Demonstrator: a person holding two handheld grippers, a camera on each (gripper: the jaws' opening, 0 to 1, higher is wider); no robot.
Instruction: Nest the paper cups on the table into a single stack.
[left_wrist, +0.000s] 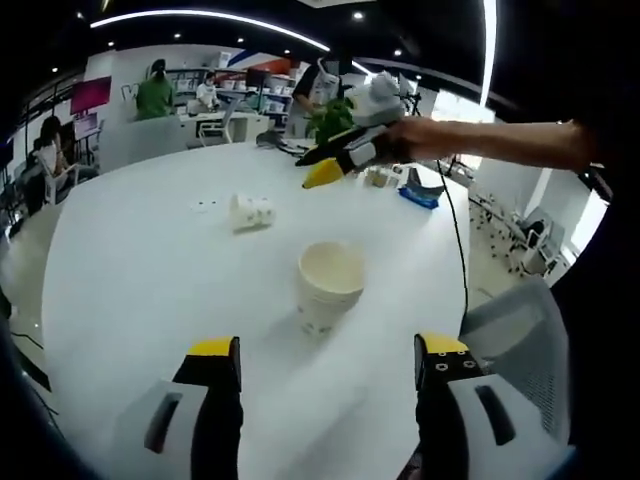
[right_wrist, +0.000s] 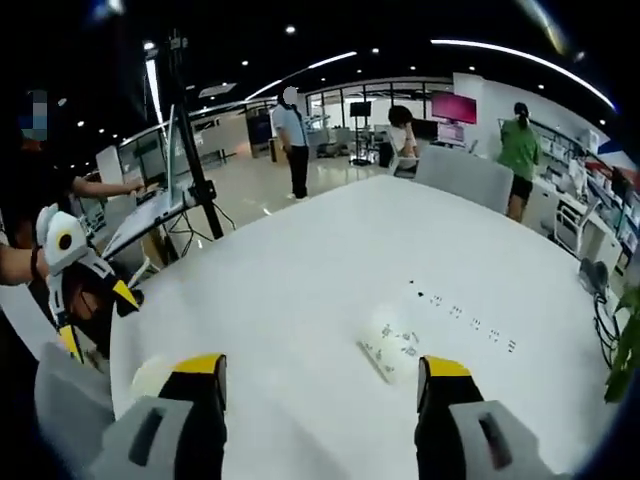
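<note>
A stack of cream paper cups (left_wrist: 330, 285) stands upright on the round white table (left_wrist: 140, 290), just ahead of my left gripper (left_wrist: 328, 368), which is open with nothing between its jaws. Farther back a patterned paper cup (left_wrist: 251, 211) lies on its side. The right gripper (left_wrist: 335, 165) hovers above the table's far side, held by a person's arm. In the right gripper view the lying cup (right_wrist: 392, 350) rests just ahead of my open right gripper (right_wrist: 322, 378), near its right jaw. The cup stack (right_wrist: 150, 378) peeks out beside the left jaw, below the left gripper (right_wrist: 75, 275).
A grey chair (left_wrist: 520, 340) stands at the table's right edge. A blue object (left_wrist: 420, 195) and a green plant (left_wrist: 330, 120) sit at the far side. Small dark marks (right_wrist: 460, 315) dot the tabletop. A tripod (right_wrist: 195, 150) and several people are beyond the table.
</note>
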